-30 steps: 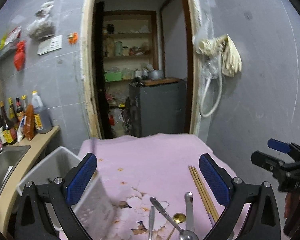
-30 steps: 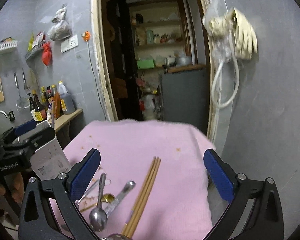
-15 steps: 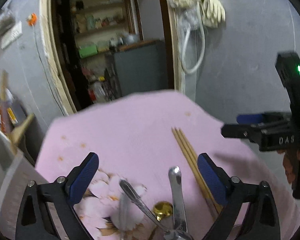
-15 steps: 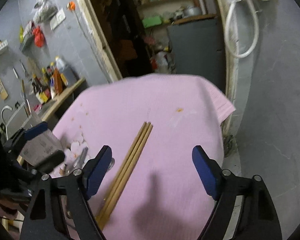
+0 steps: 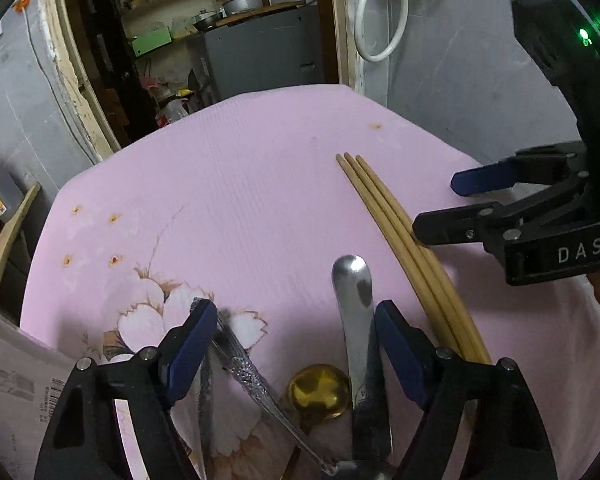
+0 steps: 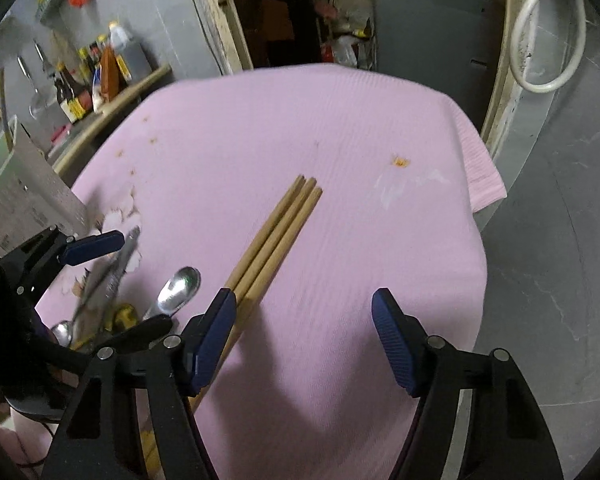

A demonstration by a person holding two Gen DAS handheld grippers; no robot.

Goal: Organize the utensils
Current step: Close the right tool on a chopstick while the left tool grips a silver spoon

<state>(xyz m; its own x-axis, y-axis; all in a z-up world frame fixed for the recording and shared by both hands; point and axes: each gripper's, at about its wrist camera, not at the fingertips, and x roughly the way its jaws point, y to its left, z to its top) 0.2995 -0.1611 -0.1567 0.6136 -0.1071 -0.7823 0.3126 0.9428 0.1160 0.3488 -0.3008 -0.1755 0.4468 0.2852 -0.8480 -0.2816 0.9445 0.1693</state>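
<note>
Three wooden chopsticks lie side by side on the pink cloth. Steel utensils lie to their left: a broad spoon handle, a patterned handle, and a gold spoon bowl. My left gripper is open low over these, its fingers either side of the patterned handle and the broad handle. My right gripper is open just above the cloth, its left finger against the chopsticks; it also shows in the left wrist view.
A white bin with a label stands at the cloth's left edge. Sauce bottles stand on a wooden counter beyond it. A doorway with shelves and a grey cabinet lies behind; a grey wall with a white hose is on the right.
Both grippers have tilted down and dropped close to the cloth. The left now straddles the steel utensils; the right has come in beside the chopsticks.
</note>
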